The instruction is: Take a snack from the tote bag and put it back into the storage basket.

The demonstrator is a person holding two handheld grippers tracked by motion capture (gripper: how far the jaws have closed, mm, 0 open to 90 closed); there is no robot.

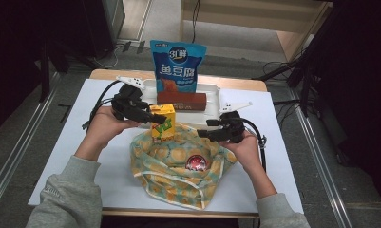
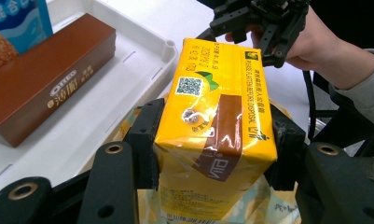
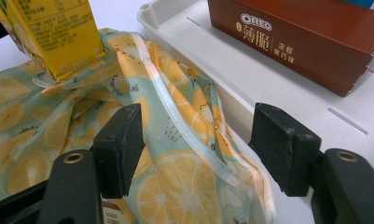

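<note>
The yellow drink carton (image 1: 163,123) is clamped between the pads of the left hand-held gripper (image 1: 156,118) and is held over the far edge of the fruit-patterned fabric bag (image 1: 178,171), just near of the white tray (image 1: 212,90). The bag is spread on the desk (image 1: 283,156) with its mouth open upward, and a round red item (image 1: 196,163) is already seen lying inside it, so the packing is judged to be partly done. The carton is not yet lowered in, and a brown biscuit box (image 1: 181,101) and a blue snack pouch (image 1: 177,66) are left on the tray. The right hand-held gripper (image 1: 204,133) is held with its jaws apart on either side of the bag's far-right rim (image 3: 194,140), nothing being pinched, so the rim is straddled rather than gripped. Room for the carton is given by the wide bag mouth on the near side; on the far side it is limited by the tray wall, which is touched by the fabric, and the right side is narrowed by the right hand-held gripper.
</note>
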